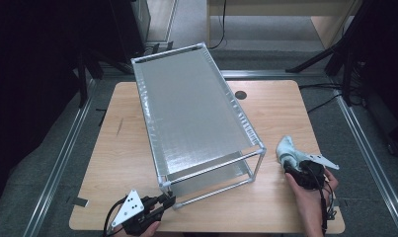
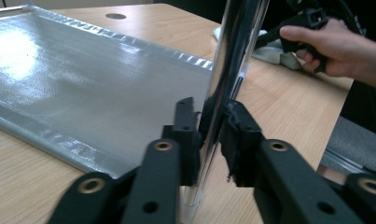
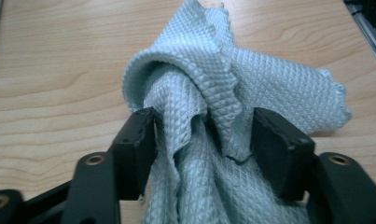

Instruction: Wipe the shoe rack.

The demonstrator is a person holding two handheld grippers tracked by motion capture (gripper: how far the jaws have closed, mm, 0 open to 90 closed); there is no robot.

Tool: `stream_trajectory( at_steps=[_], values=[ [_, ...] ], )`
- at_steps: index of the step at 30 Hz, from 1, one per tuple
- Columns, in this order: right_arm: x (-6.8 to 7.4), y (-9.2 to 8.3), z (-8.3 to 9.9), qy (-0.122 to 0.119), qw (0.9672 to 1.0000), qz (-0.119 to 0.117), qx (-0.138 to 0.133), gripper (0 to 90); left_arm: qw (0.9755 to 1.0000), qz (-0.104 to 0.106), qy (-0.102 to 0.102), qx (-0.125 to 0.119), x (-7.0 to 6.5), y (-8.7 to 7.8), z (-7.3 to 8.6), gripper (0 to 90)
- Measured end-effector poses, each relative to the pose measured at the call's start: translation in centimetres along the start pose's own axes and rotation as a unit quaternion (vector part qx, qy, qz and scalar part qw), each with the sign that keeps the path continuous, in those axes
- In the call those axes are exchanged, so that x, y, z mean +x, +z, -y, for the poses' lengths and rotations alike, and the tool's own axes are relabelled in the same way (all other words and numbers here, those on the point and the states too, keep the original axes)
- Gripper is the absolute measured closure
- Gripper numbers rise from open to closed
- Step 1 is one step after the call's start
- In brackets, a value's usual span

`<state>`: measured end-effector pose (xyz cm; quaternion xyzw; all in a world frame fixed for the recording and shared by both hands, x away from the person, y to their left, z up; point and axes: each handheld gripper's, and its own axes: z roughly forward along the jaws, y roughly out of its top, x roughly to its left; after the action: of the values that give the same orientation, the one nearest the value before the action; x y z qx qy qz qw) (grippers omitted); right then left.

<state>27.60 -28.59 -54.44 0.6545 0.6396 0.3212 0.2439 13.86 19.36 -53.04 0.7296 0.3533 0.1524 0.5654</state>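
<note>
My right tongs have a light blue cloth between their two black jaws. The cloth is bunched up and folded over itself, with a bumpy little diamond pattern all over it. The left jaw touches the cloth. The right jaw sits close beside the folds, and I cannot tell if it presses on them. One flat corner of the cloth spreads out to the right on the wooden tabletop. A grey metal rail runs along the top right corner.

A wooden table bears a silver rack and a cloth.
</note>
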Motion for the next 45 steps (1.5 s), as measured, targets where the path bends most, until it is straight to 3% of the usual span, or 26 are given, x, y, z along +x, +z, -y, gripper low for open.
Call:
stream_trajectory(
  at_steps=[4,6,10,15,20,25,30,34,36,41,45],
  values=[
    [0.1,0.0,0.2,-0.022,0.9997,0.009,-0.007,62.7,1.0,0.003,-0.005,0.0,0.1,0.1,0.0,74.5],
    [0.2,-0.1,0.3,-0.026,0.9996,-0.014,-0.005,75.7,1.0,0.0,-0.001,0.003,0.0,0.2,0.0,77.1],
    [1.2,-0.6,0.9,-0.054,0.9964,-0.066,0.003,81.9,1.0,-0.004,-0.004,0.003,-0.2,0.4,0.0,78.7],
    [3.9,-2.6,1.8,-0.101,0.9849,-0.141,-0.001,82.8,1.0,-0.005,-0.005,0.004,-0.2,0.5,0.0,78.9],
    [5.4,-4.7,1.4,-0.104,0.9744,-0.196,-0.037,83.0,1.0,-0.005,-0.006,0.005,-0.2,0.5,0.0,79.0],
    [6.5,-7.7,-0.2,-0.114,0.9678,-0.205,-0.092,83.0,1.0,-0.004,-0.007,0.005,-0.2,0.5,0.0,79.1],
    [7.3,-11.0,-1.6,-0.11,0.9575,-0.208,-0.167,82.5,1.0,-0.004,-0.006,0.005,-0.2,0.5,0.0,79.1],
    [7.7,-10.1,-1.0,-0.13,0.9581,-0.208,-0.148,82.6,1.0,-0.004,-0.007,0.006,-0.2,0.5,0.0,79.2],
    [7.6,-8.9,-0.1,-0.132,0.9624,-0.207,-0.116,82.5,0.9999,-0.005,-0.007,0.006,-0.2,0.5,0.0,79.1],
    [6.5,-6.4,1.4,-0.125,0.9639,-0.228,-0.06,81.8,0.9999,-0.003,-0.01,0.006,-0.2,0.5,0.0,79.0],
    [6.6,-4.1,2.9,-0.152,0.9684,-0.198,0.01,81.9,0.9999,-0.002,-0.01,0.007,-0.1,0.5,0.0,78.9]
  ],
)
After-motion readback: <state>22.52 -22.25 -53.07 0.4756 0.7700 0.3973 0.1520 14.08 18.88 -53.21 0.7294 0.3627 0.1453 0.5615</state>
